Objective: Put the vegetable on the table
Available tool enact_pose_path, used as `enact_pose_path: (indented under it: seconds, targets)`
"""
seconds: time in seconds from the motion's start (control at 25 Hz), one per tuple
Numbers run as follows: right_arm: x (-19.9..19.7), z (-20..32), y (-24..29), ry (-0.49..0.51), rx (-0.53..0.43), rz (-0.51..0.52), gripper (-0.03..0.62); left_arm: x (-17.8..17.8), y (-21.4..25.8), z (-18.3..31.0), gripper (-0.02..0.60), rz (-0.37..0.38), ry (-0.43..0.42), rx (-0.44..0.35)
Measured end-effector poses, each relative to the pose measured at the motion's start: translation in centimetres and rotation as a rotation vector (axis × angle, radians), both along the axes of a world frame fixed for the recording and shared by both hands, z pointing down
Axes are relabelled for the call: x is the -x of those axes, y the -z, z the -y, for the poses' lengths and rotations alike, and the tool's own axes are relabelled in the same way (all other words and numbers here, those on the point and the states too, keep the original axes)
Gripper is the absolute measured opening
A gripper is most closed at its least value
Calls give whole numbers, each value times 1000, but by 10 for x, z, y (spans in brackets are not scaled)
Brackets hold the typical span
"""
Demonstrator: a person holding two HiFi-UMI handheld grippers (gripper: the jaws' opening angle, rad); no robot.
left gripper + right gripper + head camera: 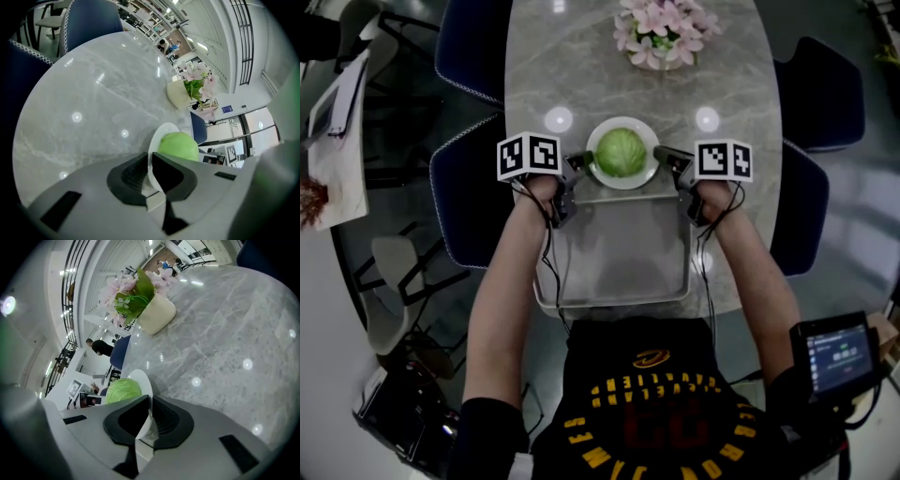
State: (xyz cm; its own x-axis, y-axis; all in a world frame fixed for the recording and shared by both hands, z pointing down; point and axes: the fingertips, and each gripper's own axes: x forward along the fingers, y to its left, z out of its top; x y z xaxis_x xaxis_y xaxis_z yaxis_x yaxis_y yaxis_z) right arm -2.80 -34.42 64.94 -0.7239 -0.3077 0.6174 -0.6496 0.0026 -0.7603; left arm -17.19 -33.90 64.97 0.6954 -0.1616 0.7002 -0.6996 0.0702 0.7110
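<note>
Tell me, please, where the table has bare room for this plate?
The table is bare between the plate and the flowers, and on both sides of them. The near edge is crowded: the tray covers it.

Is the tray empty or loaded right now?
Empty. Head view shows the tray bare; the plate with the cabbage is at its far edge, in the left gripper and right gripper.

The flowers [661, 33] run off the top edge in your head view. The screen [836, 358] at lower right is too small to read. Your left gripper [150, 157] covers the near rim of the plate [157, 136].
</note>
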Motion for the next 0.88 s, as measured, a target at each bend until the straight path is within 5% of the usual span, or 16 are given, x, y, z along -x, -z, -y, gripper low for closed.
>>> enact_pose_path:
  seconds: [0.88]
  targets:
    - [0, 5, -19, 8, 8, -44, 31, 0, -18, 4, 32, 31, 9, 28]
